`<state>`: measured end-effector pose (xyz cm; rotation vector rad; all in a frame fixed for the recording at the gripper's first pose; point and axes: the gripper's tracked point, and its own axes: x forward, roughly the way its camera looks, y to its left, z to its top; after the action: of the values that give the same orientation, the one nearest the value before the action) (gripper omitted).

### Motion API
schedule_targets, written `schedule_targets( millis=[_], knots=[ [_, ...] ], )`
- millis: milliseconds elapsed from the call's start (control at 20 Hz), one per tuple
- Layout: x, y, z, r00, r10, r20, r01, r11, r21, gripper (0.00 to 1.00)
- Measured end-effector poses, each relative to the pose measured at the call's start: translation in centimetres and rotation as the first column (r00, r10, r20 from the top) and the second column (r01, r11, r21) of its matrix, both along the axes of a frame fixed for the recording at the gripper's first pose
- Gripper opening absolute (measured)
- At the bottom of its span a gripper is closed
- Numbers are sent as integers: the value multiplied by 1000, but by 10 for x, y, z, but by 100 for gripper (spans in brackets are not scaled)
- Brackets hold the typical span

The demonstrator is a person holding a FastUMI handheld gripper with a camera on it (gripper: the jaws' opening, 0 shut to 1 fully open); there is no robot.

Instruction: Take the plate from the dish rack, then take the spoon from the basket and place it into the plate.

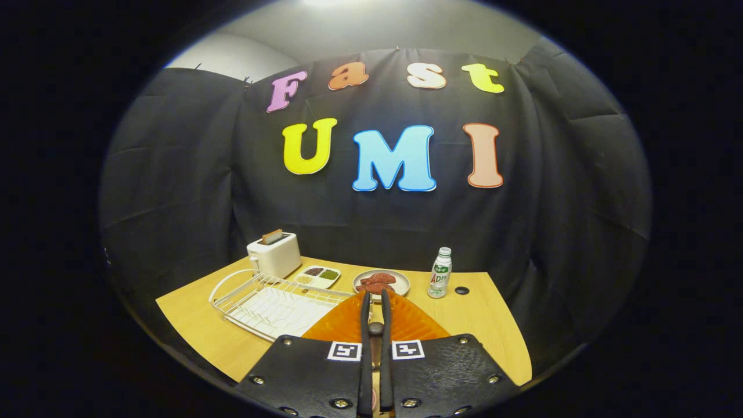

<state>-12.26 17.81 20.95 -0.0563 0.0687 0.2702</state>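
Observation:
An orange ribbed plate (409, 325) is raised over the wooden table (487, 313), spreading out to both sides of my fingers. My gripper (375, 297) is shut on the plate, and its two narrow fingers (365, 325) press on the rim with only a thin gap between them. The white wire dish rack (264, 302) lies on the table to the left of the plate and just beyond it, with nothing standing in its slots. The plate hides part of the rack's right end.
Along the back of the table stand a white toaster (274, 253) with toast in it, a small white tray of seeds (317, 276), a grey dish of red meat (381, 281) and a small bottle (440, 273). A black hole cover (462, 290) sits beside the bottle.

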Motion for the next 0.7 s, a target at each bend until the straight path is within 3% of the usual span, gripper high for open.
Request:
schedule_targets(
  millis=[700],
  knots=[
    [4,97,-81,973,192,-131,-194,981,-3,5]
  ],
)
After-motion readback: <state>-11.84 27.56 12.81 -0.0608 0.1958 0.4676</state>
